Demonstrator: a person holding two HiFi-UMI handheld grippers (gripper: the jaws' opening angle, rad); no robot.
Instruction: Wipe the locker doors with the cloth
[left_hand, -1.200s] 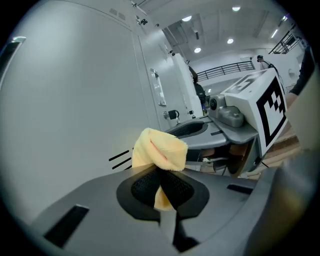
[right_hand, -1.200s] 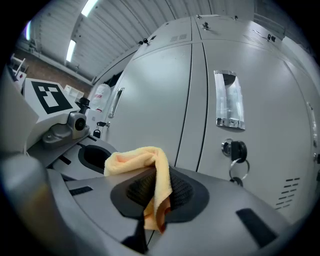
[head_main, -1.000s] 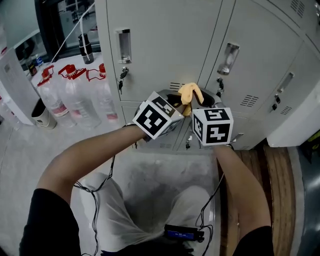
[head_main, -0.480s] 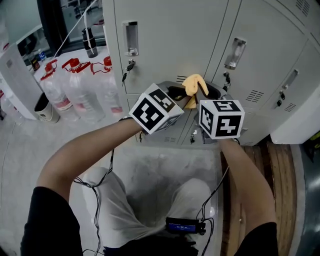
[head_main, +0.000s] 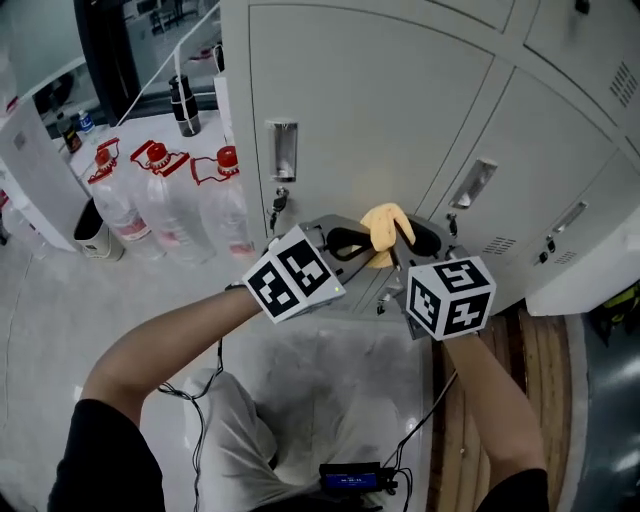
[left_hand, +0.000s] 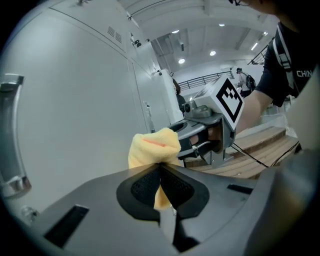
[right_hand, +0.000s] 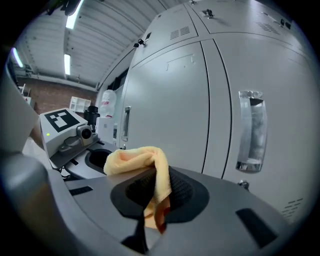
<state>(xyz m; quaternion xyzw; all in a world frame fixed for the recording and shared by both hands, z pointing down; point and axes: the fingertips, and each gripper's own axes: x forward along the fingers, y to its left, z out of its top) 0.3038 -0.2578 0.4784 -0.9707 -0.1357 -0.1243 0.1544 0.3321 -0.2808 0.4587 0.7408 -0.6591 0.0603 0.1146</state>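
A yellow cloth (head_main: 385, 228) is bunched between my two grippers, close in front of the grey locker doors (head_main: 370, 110). My left gripper (head_main: 352, 242) is shut on one end of the cloth (left_hand: 152, 147), which pokes out past its jaws (left_hand: 161, 172). My right gripper (head_main: 418, 240) is shut on the other end, and the cloth (right_hand: 137, 157) drapes over its jaws (right_hand: 157, 182). Both grippers face each other just below the recessed handle (head_main: 283, 150) of the left door. Another handle (right_hand: 250, 130) shows to the right of my right gripper.
Large water bottles with red caps (head_main: 165, 200) stand on the floor left of the lockers, with a small bin (head_main: 95, 230) and a dark bottle (head_main: 185, 105). A wooden platform (head_main: 545, 400) runs along the right. Keys hang in the lock (head_main: 275, 210).
The head view has tilted up, so more of the upper doors shows. Both grippers stay together, shut on the cloth, and sit a little lower in the frame.
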